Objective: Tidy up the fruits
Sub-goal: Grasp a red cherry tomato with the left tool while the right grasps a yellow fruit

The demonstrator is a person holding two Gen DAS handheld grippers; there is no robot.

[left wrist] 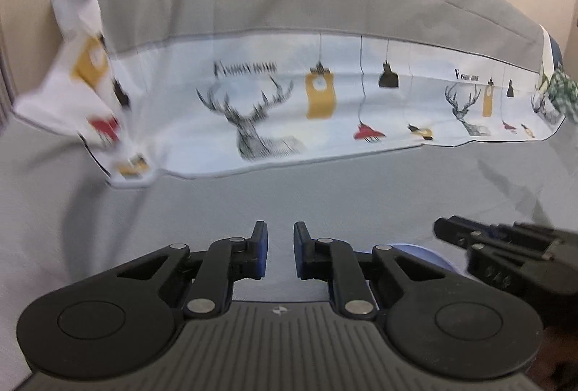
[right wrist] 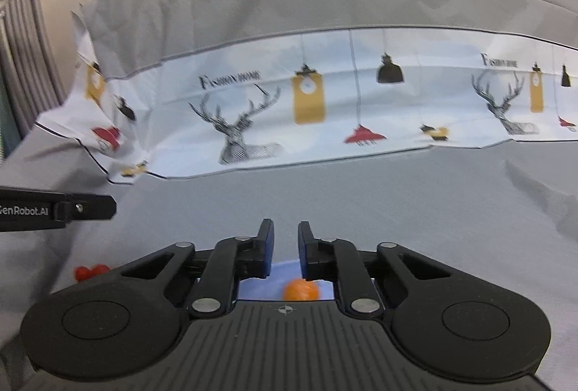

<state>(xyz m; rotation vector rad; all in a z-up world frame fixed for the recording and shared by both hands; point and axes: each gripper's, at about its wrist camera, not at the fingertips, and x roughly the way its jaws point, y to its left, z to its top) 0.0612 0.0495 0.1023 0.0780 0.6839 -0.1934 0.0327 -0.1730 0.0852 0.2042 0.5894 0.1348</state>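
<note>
In the right wrist view an orange fruit (right wrist: 301,289) lies on a pale blue plate (right wrist: 260,284), low between the arms of my right gripper (right wrist: 285,239), whose jaws stand a narrow gap apart and hold nothing. A small red fruit (right wrist: 91,271) lies on the grey cloth to the left. My left gripper (left wrist: 280,241) also has its jaws slightly apart and holds nothing. A rim of the blue plate (left wrist: 419,252) shows to its right. The right gripper (left wrist: 505,253) shows at the right of the left wrist view; the left gripper (right wrist: 57,208) shows at the left of the right wrist view.
A grey cloth (left wrist: 325,203) covers the surface. Behind it rises a grey-covered cushion with a white band printed with deer and lamps (right wrist: 325,102). A ribbed grey radiator-like panel (right wrist: 21,29) stands at far left.
</note>
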